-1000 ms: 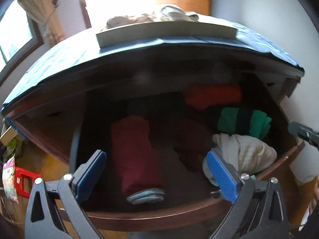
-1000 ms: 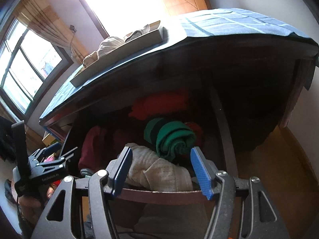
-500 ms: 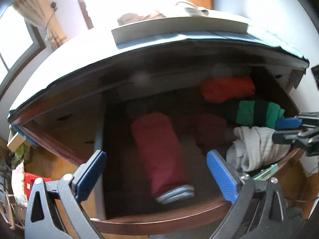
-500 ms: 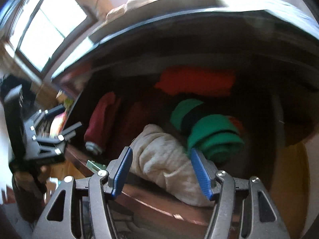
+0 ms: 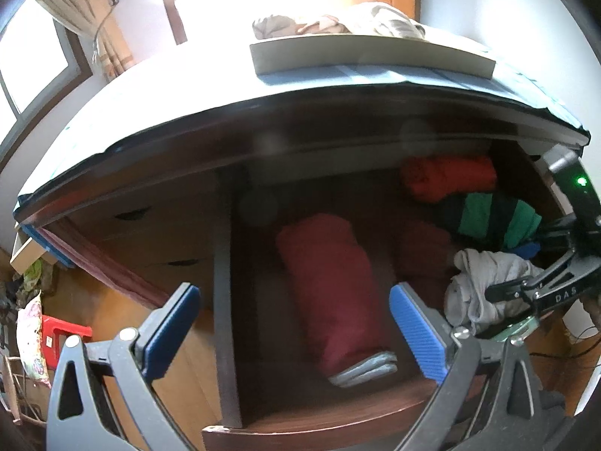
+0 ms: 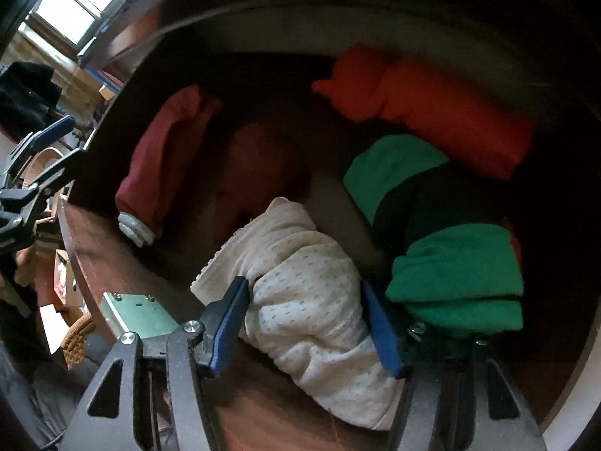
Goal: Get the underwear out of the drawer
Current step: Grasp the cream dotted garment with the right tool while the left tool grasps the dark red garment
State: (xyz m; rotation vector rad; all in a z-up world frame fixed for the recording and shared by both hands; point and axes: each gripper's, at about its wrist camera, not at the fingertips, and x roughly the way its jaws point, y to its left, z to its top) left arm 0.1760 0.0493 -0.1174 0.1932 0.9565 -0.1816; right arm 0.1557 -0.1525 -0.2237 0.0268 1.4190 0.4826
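Observation:
The open wooden drawer (image 5: 338, 419) holds rolled clothes. A cream dotted underwear roll (image 6: 308, 297) lies at its front right, also in the left wrist view (image 5: 484, 282). My right gripper (image 6: 306, 323) is open with a blue pad on each side of that roll, down among the clothes. A dark red roll (image 5: 330, 285) lies mid-drawer. My left gripper (image 5: 293, 334) is open and empty, hovering above the drawer's front edge over the dark red roll.
A green and black roll (image 6: 443, 233) and an orange roll (image 6: 424, 101) lie right of and behind the cream roll. A metal lock plate (image 6: 139, 312) sits on the drawer front. A shallow tray (image 5: 372, 56) with cloth sits on the dresser top.
My right gripper has moved forward and down into the drawer until its pads straddle the cream roll. My left gripper has drawn back and shifted left, staying open.

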